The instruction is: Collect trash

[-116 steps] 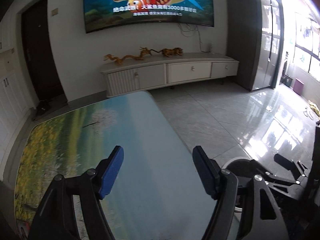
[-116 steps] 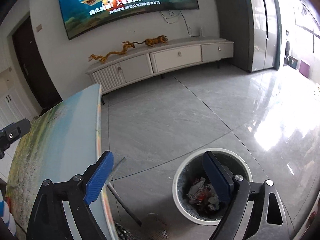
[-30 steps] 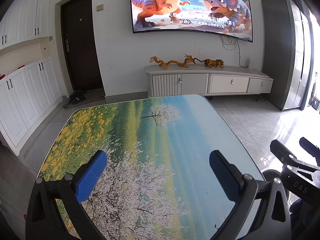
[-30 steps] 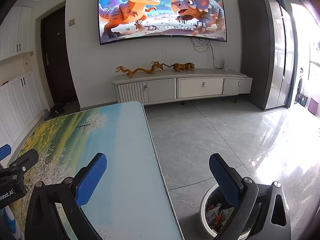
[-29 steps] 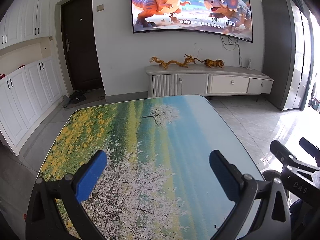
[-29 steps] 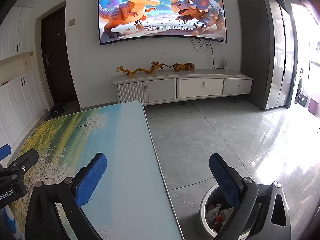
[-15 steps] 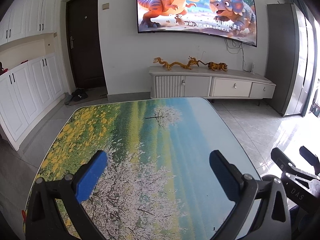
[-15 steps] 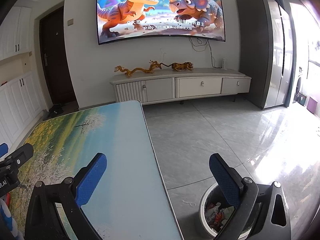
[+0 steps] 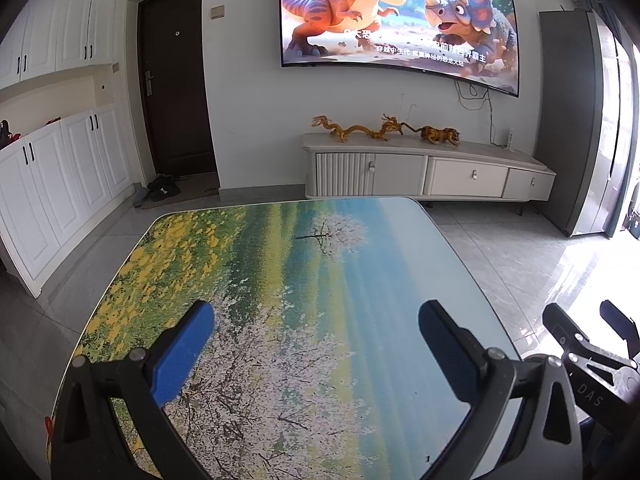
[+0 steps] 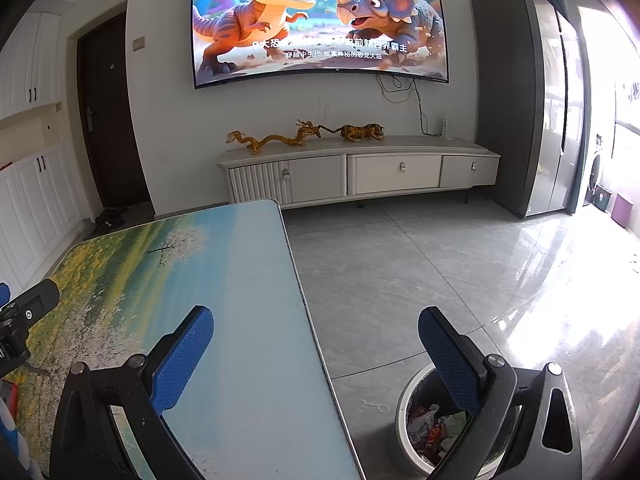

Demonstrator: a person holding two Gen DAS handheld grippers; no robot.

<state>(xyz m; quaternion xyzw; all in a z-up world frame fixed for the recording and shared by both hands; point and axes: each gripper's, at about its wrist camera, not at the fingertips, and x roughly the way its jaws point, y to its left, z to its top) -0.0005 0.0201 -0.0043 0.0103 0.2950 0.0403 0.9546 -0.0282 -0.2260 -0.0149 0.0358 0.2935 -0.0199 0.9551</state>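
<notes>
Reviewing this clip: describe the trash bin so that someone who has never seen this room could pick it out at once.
Start at the table with the printed landscape top and look at the grey tiled floor just off its right edge. There, low behind the right gripper, stands the trash bin: a round, open container with a pale rim. It is the only thing on that floor patch, with crumpled wrappers inside.

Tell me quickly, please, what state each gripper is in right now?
Left gripper: open, holding nothing, over the table.
Right gripper: open, holding nothing.
</notes>
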